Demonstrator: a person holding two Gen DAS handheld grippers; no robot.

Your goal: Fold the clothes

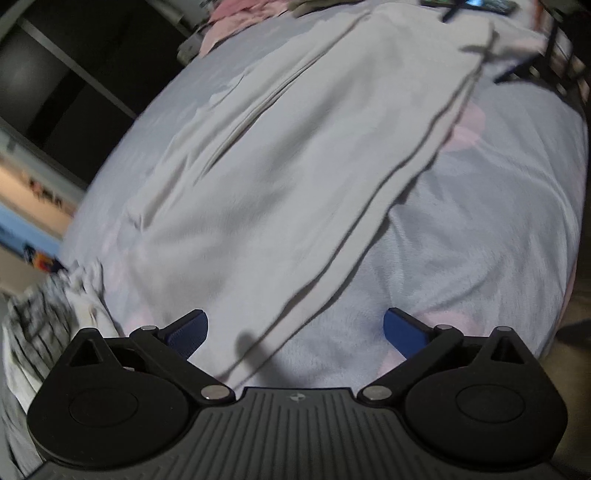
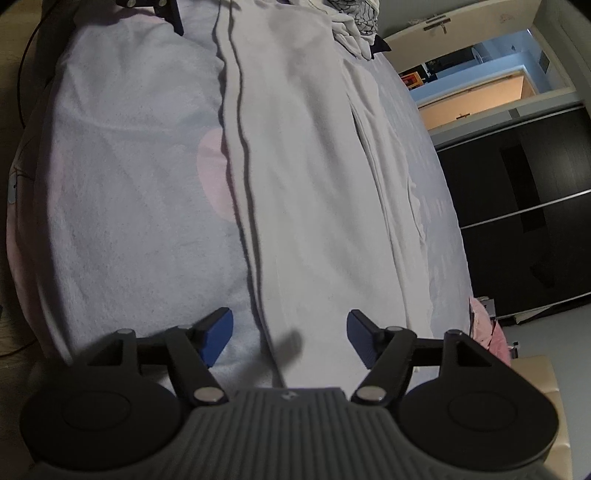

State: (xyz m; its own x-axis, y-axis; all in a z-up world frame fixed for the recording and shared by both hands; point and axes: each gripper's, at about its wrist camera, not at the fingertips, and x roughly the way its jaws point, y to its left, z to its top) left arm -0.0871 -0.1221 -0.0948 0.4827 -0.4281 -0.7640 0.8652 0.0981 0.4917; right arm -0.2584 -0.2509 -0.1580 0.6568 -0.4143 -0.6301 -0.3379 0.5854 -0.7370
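Both tools gape above the white garment's (image 1: pixel 280 155) long folded edge.

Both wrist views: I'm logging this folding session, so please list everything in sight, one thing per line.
Garment: one, off-white, long, folded lengthwise, flat on the bed.
Blanket: one, pale blue with pink patches, covering the bed.
Clothes pile: one, white and patterned, at the garment's far end in the right view.
Pink cloth: one, beyond the bed in the left view.
Wardrobe: one, dark, beside the bed.
Doorway: one, lit, past the wardrobe.
Left gripper: black, blue pads, jaws open over the garment's near edge.
Right gripper: same, jaws open, nothing gripped.
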